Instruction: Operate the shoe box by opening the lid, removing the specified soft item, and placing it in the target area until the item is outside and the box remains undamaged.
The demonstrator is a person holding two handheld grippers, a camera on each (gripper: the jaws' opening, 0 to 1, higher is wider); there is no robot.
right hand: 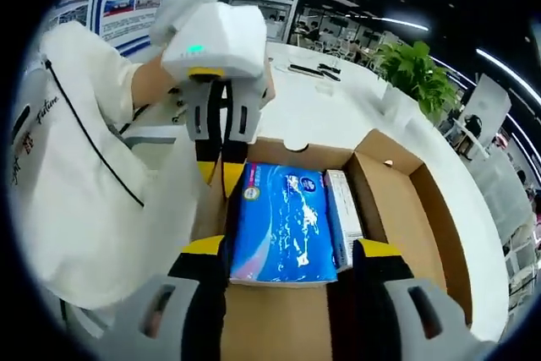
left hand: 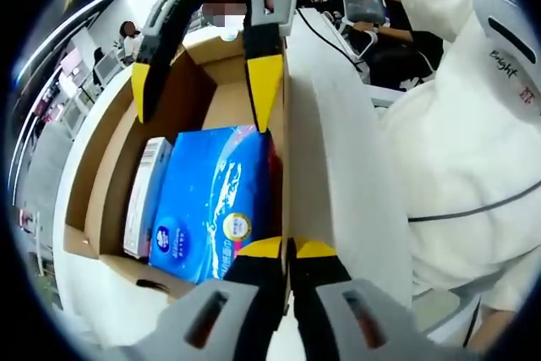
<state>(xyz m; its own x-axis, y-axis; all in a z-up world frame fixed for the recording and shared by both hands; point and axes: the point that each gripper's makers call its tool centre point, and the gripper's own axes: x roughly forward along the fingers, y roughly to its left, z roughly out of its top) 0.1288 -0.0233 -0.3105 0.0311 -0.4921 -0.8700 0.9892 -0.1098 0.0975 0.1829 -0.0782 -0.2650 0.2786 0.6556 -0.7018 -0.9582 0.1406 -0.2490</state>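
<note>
Now at the removal step: the shoe box (right hand: 423, 200) is open. My right gripper (right hand: 292, 251) straddles the blue soft pack (right hand: 283, 221) inside, jaws apart; my left gripper (left hand: 287, 247) pinches the lid flap (left hand: 325, 166). Next I close and lift straight up.

The shoe box (right hand: 427, 209) is a brown cardboard carton, standing open on the white surface (right hand: 338, 116), with its lid (left hand: 334, 158) folded back along one long side. Inside, a blue plastic-wrapped soft pack (right hand: 283, 224) is seen lying flat on the box floor. A narrow white carton (right hand: 342, 216) is lodged just beside it, against the pack's long edge. No damage to the box walls is observed.
</note>
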